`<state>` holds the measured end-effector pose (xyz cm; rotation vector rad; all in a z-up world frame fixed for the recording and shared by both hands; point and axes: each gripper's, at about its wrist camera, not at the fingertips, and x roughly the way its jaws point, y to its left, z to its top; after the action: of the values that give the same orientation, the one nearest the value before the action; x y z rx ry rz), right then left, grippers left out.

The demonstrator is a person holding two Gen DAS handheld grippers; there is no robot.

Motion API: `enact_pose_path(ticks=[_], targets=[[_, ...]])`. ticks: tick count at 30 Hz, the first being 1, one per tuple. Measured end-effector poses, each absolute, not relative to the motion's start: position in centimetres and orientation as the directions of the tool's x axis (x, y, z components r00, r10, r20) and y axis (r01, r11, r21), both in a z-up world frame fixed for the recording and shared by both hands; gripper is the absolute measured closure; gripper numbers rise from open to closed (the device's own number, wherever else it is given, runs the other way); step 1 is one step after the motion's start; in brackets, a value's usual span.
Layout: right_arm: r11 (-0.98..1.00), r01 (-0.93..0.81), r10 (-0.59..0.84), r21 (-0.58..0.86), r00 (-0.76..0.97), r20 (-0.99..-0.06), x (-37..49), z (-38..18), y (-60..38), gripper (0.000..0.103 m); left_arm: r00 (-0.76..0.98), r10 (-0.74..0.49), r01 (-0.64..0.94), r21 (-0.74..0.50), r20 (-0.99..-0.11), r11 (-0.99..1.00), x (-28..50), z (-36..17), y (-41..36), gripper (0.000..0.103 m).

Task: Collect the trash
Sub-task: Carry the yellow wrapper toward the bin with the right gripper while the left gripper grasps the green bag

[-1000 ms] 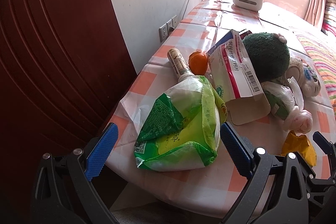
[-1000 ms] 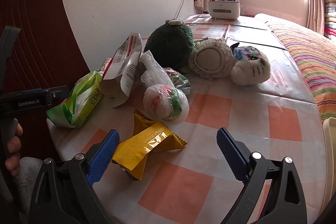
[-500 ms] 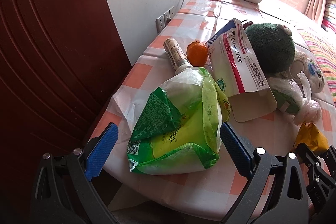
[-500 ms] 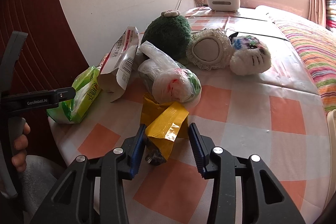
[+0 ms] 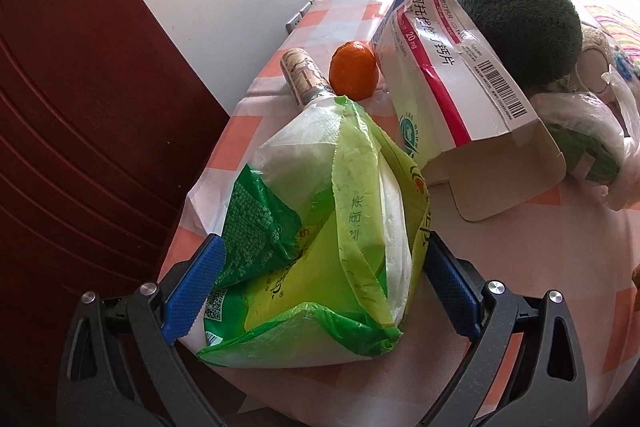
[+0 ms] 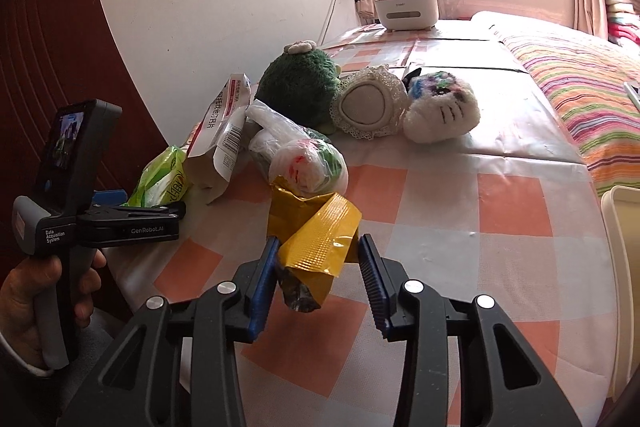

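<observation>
A green and white plastic bag [image 5: 320, 227] lies at the table's near corner. My left gripper [image 5: 322, 243] straddles it; its jaws are closing, with the blue pads level with the bag's sides and no squeeze showing. In the right wrist view the same bag [image 6: 164, 179] sits ahead of the left gripper [image 6: 152, 205], which a hand holds. My right gripper [image 6: 319, 247] is shut on a crumpled yellow wrapper [image 6: 320, 231]. An open medicine box [image 5: 452, 75] and a knotted clear bag of rubbish [image 6: 308, 163] lie just beyond.
An orange [image 5: 354, 69] and a small lying bottle [image 5: 304, 75] sit behind the green bag by the wall. Plush toys, one green [image 6: 300, 87] and one white [image 6: 440, 111], crowd the checked table [image 6: 500, 227]. A white bin rim [image 6: 624, 267] shows at right.
The right jaws closed on the yellow wrapper and kept hold of it. The left gripper came down and forward until the green bag lay between its jaws.
</observation>
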<state>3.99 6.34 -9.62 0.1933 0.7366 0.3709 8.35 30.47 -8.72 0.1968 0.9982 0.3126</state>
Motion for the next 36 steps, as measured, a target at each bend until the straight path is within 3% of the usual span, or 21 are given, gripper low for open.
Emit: enact_pose_path(ticks=[1, 3, 6, 12, 17, 36], targets=[[0.919, -0.256, 0.392, 0.300, 0.683, -0.616, 3.9, -9.6, 6.1, 0.064, 0.506, 0.342, -0.169, 0.298, -0.792, 0.940, 8.3, -8.8, 30.5, 0.016], [0.920, -0.242, 0.386, 0.308, 0.693, -0.609, 3.7, -9.5, 5.5, 0.064, 0.512, 0.325, -0.168, 0.278, -0.795, 0.946, 8.2, -8.7, 30.6, 0.041], [0.921, -0.223, 0.378, 0.318, 0.708, -0.596, 3.3, -9.3, 4.5, 0.064, 0.518, 0.352, -0.185, 0.300, -0.779, 0.936, 8.1, -8.7, 30.5, 0.057], [0.926, -0.189, 0.352, 0.327, 0.746, -0.565, 2.4, -8.6, 2.4, 0.064, 0.564, 0.344, -0.232, 0.256, -0.751, 0.938, 6.8, -7.5, 30.5, 0.073], [0.930, -0.169, 0.332, 0.327, 0.767, -0.549, 2.0, -8.1, 1.3, 0.064, 0.609, 0.323, -0.247, 0.214, -0.724, 0.945, 4.8, -5.7, 30.5, 0.081], [0.944, -0.042, 0.197, 0.328, 0.867, -0.457, -0.8, -5.7, -4.3, 0.064, 0.736, 0.162, -0.081, 0.152, -0.657, 0.985, 2.3, -0.5, 19.9, 0.084]])
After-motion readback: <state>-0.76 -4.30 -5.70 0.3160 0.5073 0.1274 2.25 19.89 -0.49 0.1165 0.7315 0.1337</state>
